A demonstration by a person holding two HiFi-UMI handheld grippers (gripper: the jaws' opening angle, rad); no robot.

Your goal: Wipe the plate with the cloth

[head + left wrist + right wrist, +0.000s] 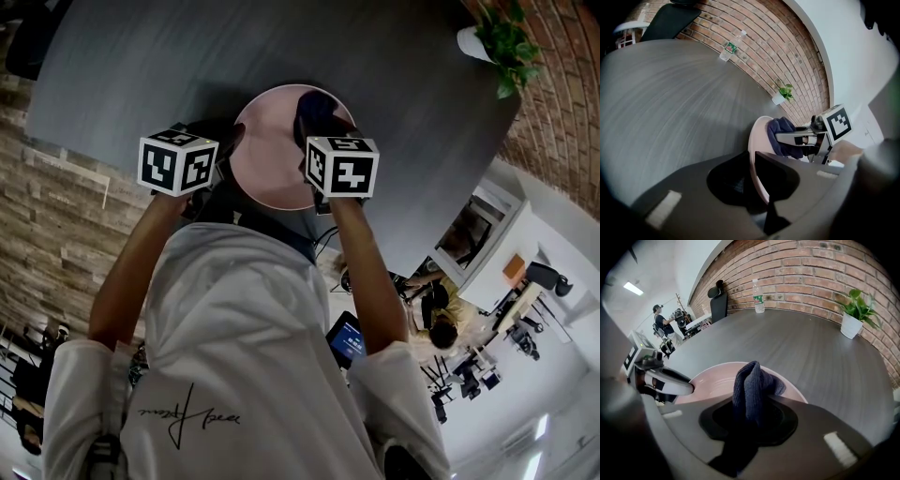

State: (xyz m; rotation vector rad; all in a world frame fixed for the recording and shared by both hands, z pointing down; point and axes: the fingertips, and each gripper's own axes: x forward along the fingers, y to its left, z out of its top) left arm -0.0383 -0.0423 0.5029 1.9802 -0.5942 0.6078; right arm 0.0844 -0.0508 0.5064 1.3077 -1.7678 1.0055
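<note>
Setting: dark grey round table (141, 66) against a brick wall (811, 268), with an office space visible beyond the table edge in the head view. Item 1: pink plate (267, 150), on the table close in front of the person. Item 2: dark blue cloth (317, 105), bunched over the far right part of the plate and apparently resting on its face. Item 3: left gripper (751, 157), jaws drawn in on the near left rim of the plate, with no gap showing on either side of the rim. Item 4: right gripper (750, 404), clamped on the cloth, one fold standing up past the tips and a tail hanging beneath. Handling note, as a judgement: the left grip should pin the rim so the plate cannot skate. The right should press the fold flat and sweep in arcs from the well out to the edge, with its tips off the surface and clear of the left gripper. View notes: only the head view shows both grippers on the plate at once. Only the left gripper view shows the rim seated between the jaws. The right gripper view alone shows the hanging tail and a distant person (660, 319). Both gripper views show a water bottle (758, 296), absent from the head view. Potted plant (855, 312) appears in all three.
</note>
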